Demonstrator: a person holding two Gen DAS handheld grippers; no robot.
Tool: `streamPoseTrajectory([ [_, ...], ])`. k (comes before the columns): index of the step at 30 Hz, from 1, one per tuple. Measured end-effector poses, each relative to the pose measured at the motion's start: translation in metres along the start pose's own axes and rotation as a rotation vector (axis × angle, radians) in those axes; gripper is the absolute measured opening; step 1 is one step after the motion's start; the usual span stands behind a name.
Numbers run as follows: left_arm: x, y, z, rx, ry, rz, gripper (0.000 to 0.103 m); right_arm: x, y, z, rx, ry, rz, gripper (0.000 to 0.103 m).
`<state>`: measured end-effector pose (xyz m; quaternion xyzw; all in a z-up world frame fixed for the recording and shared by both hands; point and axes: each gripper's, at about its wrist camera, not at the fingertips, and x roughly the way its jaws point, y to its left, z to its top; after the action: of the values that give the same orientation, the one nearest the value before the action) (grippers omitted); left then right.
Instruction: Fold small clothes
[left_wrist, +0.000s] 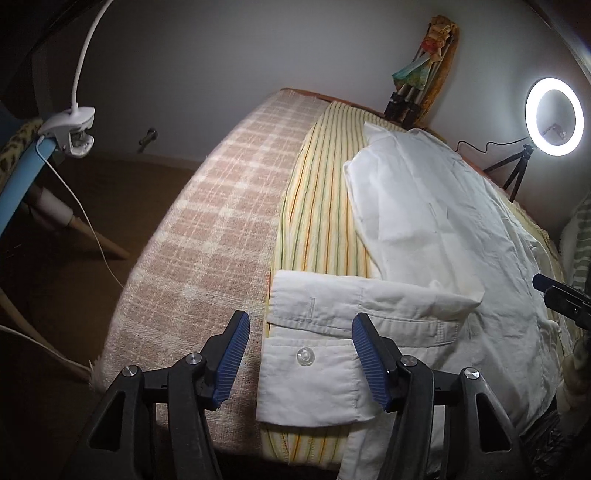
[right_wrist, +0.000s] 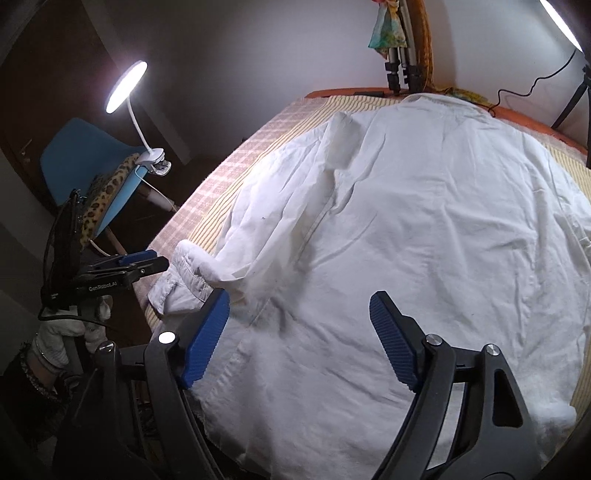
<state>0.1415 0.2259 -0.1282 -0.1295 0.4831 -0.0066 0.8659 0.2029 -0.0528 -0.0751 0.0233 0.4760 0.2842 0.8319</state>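
Left gripper (left_wrist: 301, 358): jaws apart and empty, hanging over the buttoned cuff (left_wrist: 310, 380) at the near edge of the bed; one blue pad sits over the checked blanket (left_wrist: 207, 206), the other over the cuff. Close now and it may nip only the cuff's corner, or catch blanket with it.

Right gripper (right_wrist: 299, 339): jaws wide, nothing between them, poised above the near hem of the white shirt (right_wrist: 424, 206). A bite too deep could gather two layers and drag the whole body crooked.

Gloved hand (right_wrist: 55, 343): grips the left tool low at the bedside; a cable trails near it and might snag on a pull.

Sleeve (left_wrist: 406, 295): lies folded back across the shirt's side, cuff doubled at the edge. I'd say it could slide off the bed if it is lifted carelessly.

Shirt position: spread flat down the bed on the striped sheet (left_wrist: 321, 206), collar at the far end, creases across the back. Folding over those would probably lock them in.

Striped sheet: loose under the shirt, so it may ruck up with any tug.

Ring light (left_wrist: 554, 116): beyond the far corner on a small tripod, cord across the edge; a long swing could clip it.
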Motion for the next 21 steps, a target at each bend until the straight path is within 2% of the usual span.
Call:
streamPoseTrajectory([
  [1,0.004,0.000,-0.001,0.002,0.004,0.001,0.054,0.003,0.000,0.000,0.007,0.008,0.005,0.082],
  [2,0.007,0.000,-0.002,0.010,0.012,0.002,0.046,0.006,0.001,0.000,0.012,0.015,0.009,0.082],
  [3,0.010,-0.001,-0.003,0.018,0.020,0.001,0.030,0.008,0.001,0.000,0.015,0.017,0.011,0.082],
  [4,0.013,-0.001,-0.004,0.025,0.027,-0.005,0.021,0.009,0.001,0.001,0.016,0.018,0.014,0.082],
  [5,0.016,-0.002,-0.006,0.029,0.030,-0.003,0.007,0.010,0.001,0.001,0.016,0.018,0.017,0.082],
  [6,0.016,-0.002,-0.008,0.034,0.023,0.002,0.000,0.010,0.001,0.001,0.015,0.019,0.017,0.082],
  [9,0.001,-0.005,-0.010,0.044,-0.016,-0.016,0.000,0.011,0.002,0.001,0.011,0.023,0.016,0.082],
  [13,-0.041,-0.021,-0.015,0.100,-0.116,-0.064,0.000,0.011,-0.001,0.001,0.023,0.027,0.019,0.082],
  [15,-0.055,-0.034,-0.017,0.166,-0.167,-0.039,0.000,0.011,-0.004,0.002,0.042,0.028,0.027,0.082],
  [16,-0.057,-0.035,-0.014,0.168,-0.182,-0.014,0.000,0.010,-0.006,0.002,0.054,0.029,0.032,0.082],
  [17,-0.054,-0.032,-0.011,0.152,-0.175,-0.007,0.004,0.010,-0.008,0.002,0.068,0.030,0.038,0.082],
  [18,-0.047,-0.027,-0.006,0.123,-0.145,-0.010,0.034,0.010,-0.008,0.001,0.077,0.030,0.043,0.082],
  [20,-0.032,-0.013,-0.001,0.053,-0.098,-0.020,0.058,0.008,-0.008,0.001,0.082,0.026,0.045,0.082],
  [21,-0.025,-0.008,0.000,0.032,-0.078,-0.014,0.057,0.008,-0.007,0.000,0.078,0.024,0.043,0.082],
])
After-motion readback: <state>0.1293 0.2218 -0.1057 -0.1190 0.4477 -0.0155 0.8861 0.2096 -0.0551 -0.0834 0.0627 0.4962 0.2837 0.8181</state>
